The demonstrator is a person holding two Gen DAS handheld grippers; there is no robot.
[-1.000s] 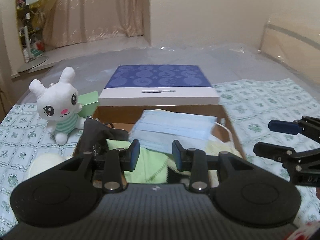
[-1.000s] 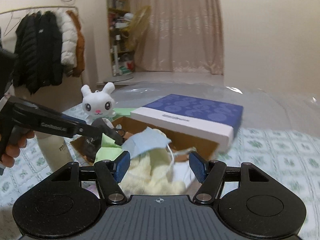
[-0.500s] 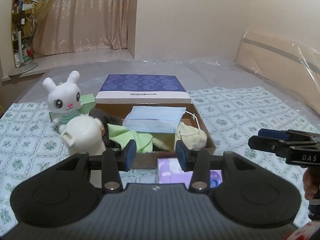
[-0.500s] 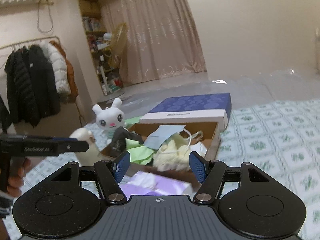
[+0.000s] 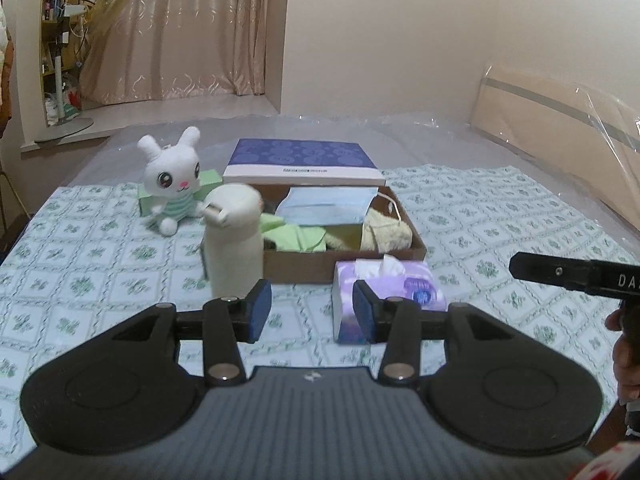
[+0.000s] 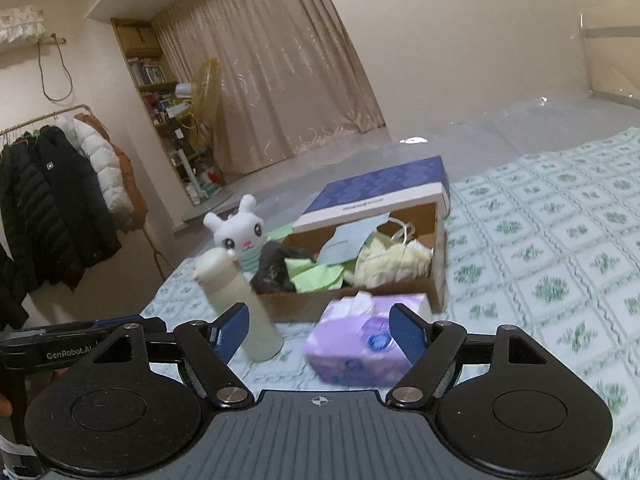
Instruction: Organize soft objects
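As "GenRobot.AI" marks left gripper (image 6: 132,330), "DA" right gripper (image 5: 524,266)

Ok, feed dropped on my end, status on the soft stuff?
Left gripper open, empty; right gripper open, empty, jaws just widened. Face mask and cloths in cardboard box; plush bunny outside. Tissue pack and cream bottle stand before the box.
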